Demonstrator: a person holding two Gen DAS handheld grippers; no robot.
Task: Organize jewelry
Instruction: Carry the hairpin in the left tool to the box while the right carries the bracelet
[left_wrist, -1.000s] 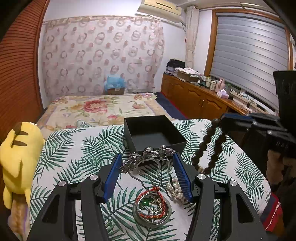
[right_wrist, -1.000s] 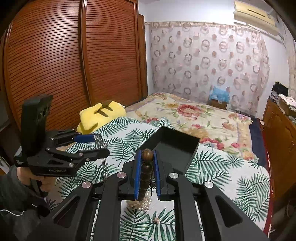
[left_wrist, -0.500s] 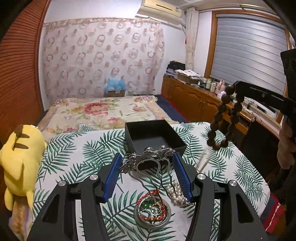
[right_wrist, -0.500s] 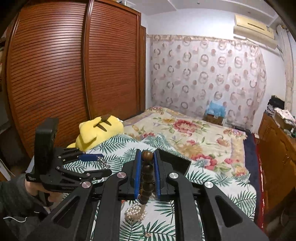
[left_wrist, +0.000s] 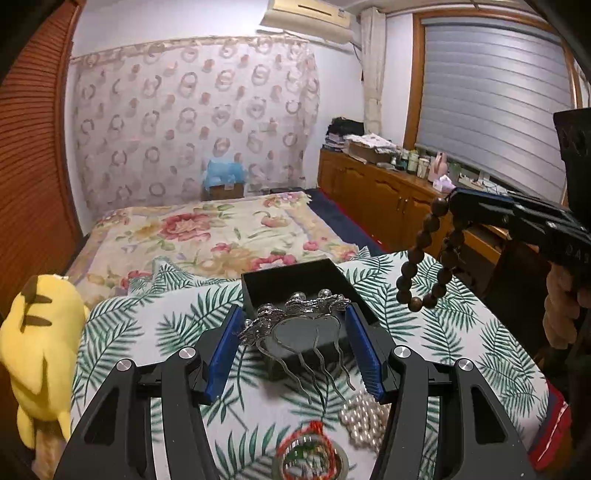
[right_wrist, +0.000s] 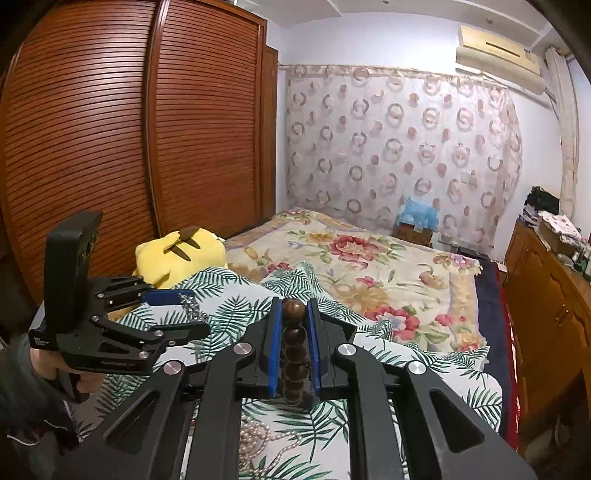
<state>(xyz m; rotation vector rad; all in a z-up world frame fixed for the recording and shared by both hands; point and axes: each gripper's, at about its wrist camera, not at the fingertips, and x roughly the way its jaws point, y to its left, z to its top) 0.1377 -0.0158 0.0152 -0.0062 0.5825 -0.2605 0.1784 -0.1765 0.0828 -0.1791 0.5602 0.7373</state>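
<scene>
Left tool (left_wrist: 293, 349) pinches the silver hair comb (left_wrist: 301, 325) by the ends of its ornate head, blue pads spread wide to match it. Prongs hang down toward the camera. The comb sits just over the near edge of the black box (left_wrist: 295, 284), so the carry looks almost over; gripping across the head keeps the prongs free to drop in first.

Right tool (right_wrist: 293, 350) is pressed together on the wooden bead bracelet (left_wrist: 428, 258), one bead poking above the pad tips. From the left wrist view the loop dangles freely, up and to the right of the box and clear of the cloth. My read: it's parked high so the loop doesn't swing into the comb, and it waits its turn for the box.

Not yet handled, all on the near side of the box on the leaf-print cloth (left_wrist: 147, 332):
- pearl strand (left_wrist: 364, 417), piled just near-right of the box
- round dish with red cord bangle and something green (left_wrist: 312, 458), nearest the camera; motion-blurred, contents uncertain

Box looks empty apart from the comb head over it, though the floor under the comb is hidden. Surface under the cloth is soft and lumpy like bedding, so the box may tip if the comb pushes its near wall.

Yellow plush (left_wrist: 37, 343) lies well left of the box, out of the way.
</scene>
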